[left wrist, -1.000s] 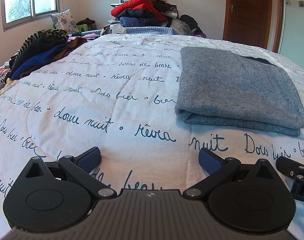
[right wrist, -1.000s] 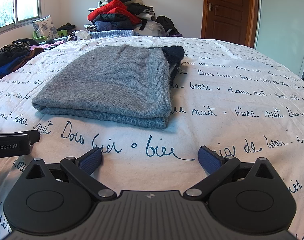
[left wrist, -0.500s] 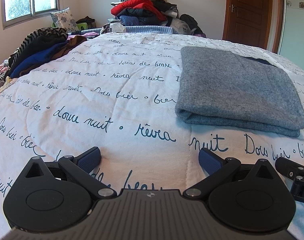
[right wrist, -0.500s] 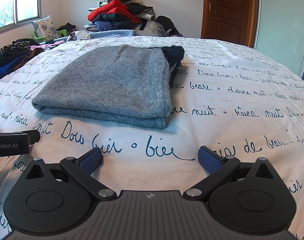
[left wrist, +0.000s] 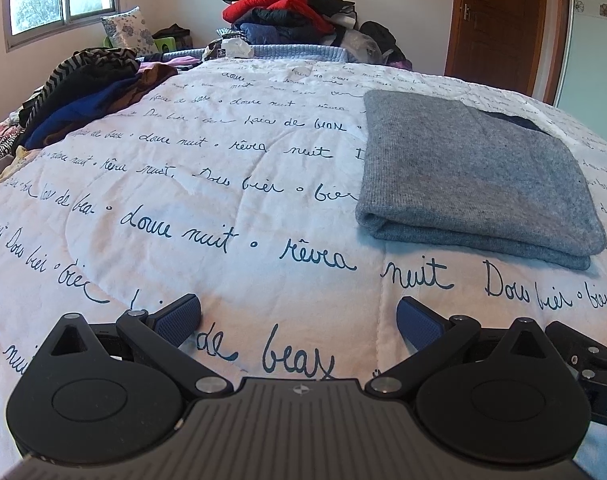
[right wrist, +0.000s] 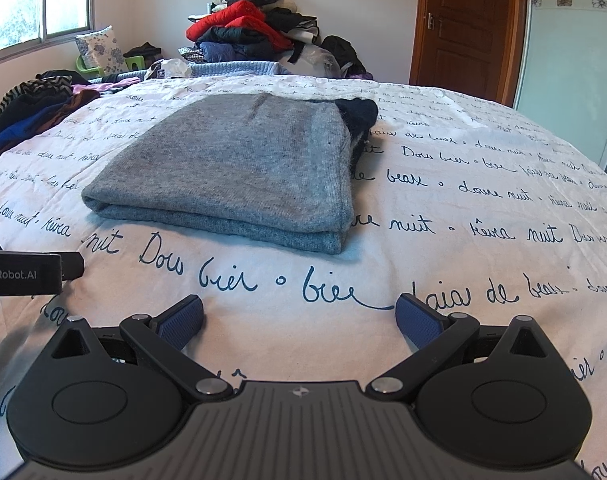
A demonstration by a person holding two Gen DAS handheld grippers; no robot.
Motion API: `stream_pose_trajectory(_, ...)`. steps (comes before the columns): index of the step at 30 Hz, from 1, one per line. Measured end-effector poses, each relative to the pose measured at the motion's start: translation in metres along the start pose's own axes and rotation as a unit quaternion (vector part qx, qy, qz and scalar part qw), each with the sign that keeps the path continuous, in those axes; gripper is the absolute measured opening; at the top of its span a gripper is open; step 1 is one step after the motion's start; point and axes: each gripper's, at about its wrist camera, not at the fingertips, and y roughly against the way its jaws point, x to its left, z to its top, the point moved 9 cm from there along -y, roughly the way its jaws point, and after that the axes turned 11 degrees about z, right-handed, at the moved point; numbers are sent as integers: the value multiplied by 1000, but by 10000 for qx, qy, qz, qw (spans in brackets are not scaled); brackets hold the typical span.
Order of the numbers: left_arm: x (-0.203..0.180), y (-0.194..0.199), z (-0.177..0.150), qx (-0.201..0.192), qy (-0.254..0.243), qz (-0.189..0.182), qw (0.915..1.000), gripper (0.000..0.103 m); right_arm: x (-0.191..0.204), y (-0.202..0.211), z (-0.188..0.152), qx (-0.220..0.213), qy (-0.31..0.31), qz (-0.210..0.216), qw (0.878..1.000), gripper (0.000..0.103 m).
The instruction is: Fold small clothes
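Resting both open, empty: left gripper (left wrist: 299, 314), right gripper (right wrist: 299, 314) | grey sweater (right wrist: 239, 168) folded ahead of fingers (looks finished) | next: pinch its near fold evenly.

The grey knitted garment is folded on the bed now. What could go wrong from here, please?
1. The folded grey knitted garment lies loosely; lifting it by one edge may undo the fold.
2. A dark garment peeks out at its far corner and could slip out.
3. Both grippers, left and right, have open jaws near the quilt; closing could catch it.
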Motion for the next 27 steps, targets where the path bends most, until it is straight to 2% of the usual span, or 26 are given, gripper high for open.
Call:
stream_pose_trajectory(14,7,4,-1,1,25,83,10000,103,-3,-1,-1,-53,-101,88,9999,103)
stream_pose_trajectory(19,7,4,-2,-9,3,82,10000,103,-9,7,3,-217,-104,-127,9996,103)
stream_pose_trajectory(27,5,3,-2,-70,-50,39,10000,103,-9,2,-1,-81,-71,-98,9999,103)
